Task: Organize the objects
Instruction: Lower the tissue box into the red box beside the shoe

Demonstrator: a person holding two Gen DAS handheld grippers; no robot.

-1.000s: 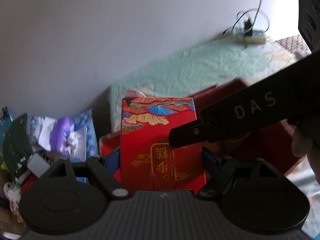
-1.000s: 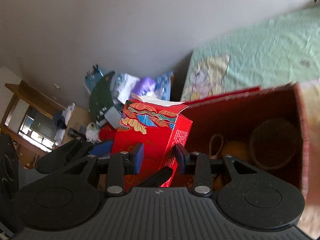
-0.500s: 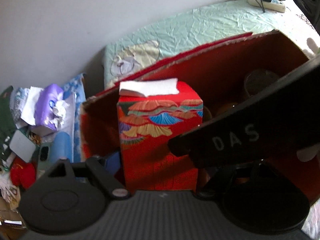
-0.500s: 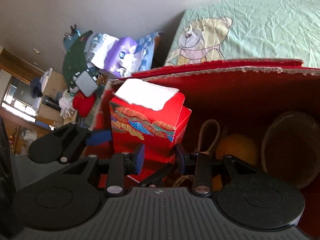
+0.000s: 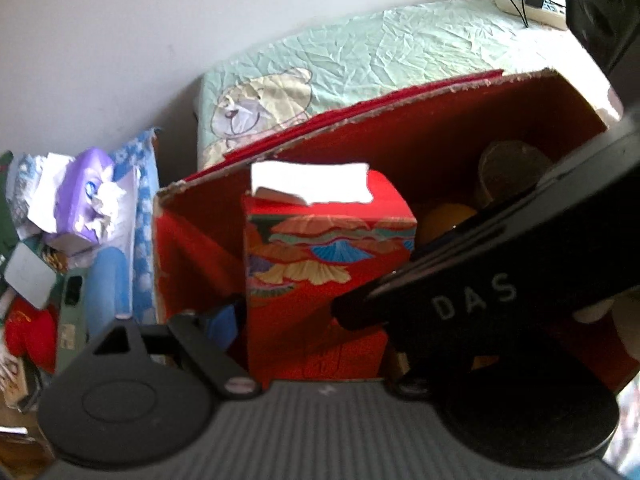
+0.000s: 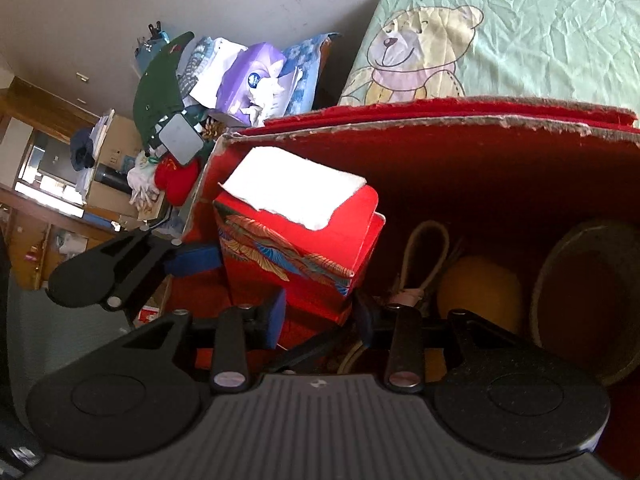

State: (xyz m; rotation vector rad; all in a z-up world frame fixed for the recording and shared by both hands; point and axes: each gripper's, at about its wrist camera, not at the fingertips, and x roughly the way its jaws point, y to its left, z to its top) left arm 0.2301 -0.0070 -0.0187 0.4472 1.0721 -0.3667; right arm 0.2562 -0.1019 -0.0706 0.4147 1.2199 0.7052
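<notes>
A red patterned carton with a white paper patch on top stands upright inside a big red cardboard box. My left gripper is shut on the carton, its blue pad against the carton's left side; its right finger is hidden behind the right gripper's black body. In the right wrist view the carton sits at the left end of the box, and my right gripper has its jaws either side of the carton's lower edge, clamped on it.
In the box beside the carton lie an orange ball, a round brown bowl and a looped cord. A mint bear-print sheet lies behind. A cluttered pile with a purple tissue pack sits to the left.
Both grippers have lowered the carton into the red box. It stood above the box's left rim a second ago and now sits deep inside at the left end.
</notes>
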